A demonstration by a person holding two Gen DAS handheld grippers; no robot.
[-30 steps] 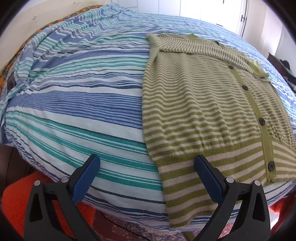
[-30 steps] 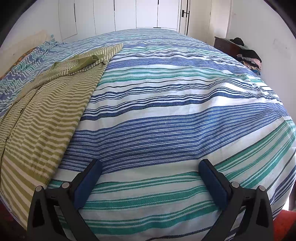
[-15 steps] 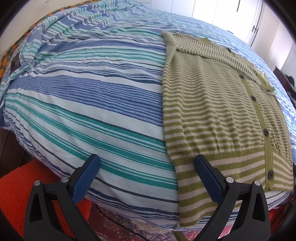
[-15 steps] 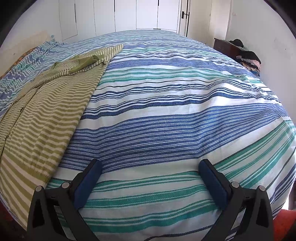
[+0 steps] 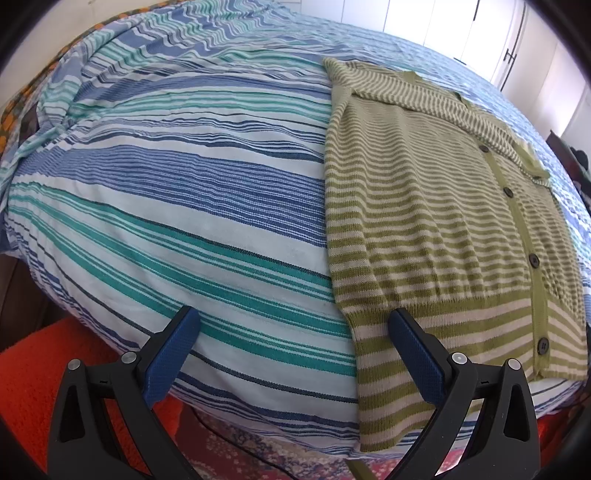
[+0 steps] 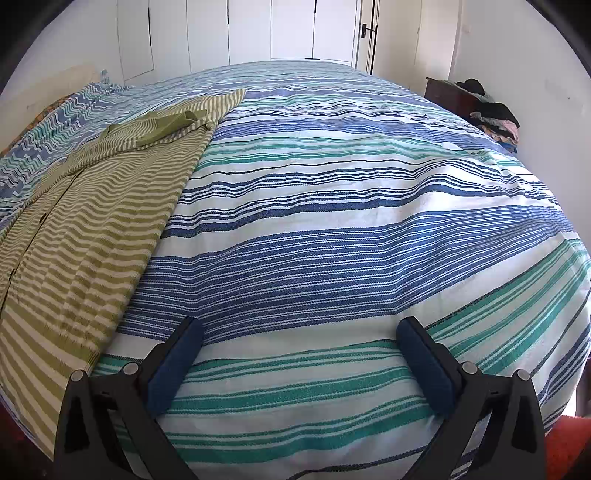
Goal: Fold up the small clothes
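While I hold both tools near the bed's (image 6: 332, 229) near edge, its woven cover of blue, teal and white stripes bulges smooth and broad. The knitted green-striped cardigan (image 5: 424, 221) lies flat on it, buttoned, hem ribbing draping over the near edge. My left gripper (image 5: 291, 325) is spread wide, empty, its right blue textured pad over the hem; my right gripper (image 6: 299, 336) gapes empty too, right of the cardigan.

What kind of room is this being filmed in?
Most likely a home bedroom. A bed with a blue and teal striped cover fills the view, white wardrobe doors line the far wall, and a heap of clothes sits on a dark cabinet beside it.
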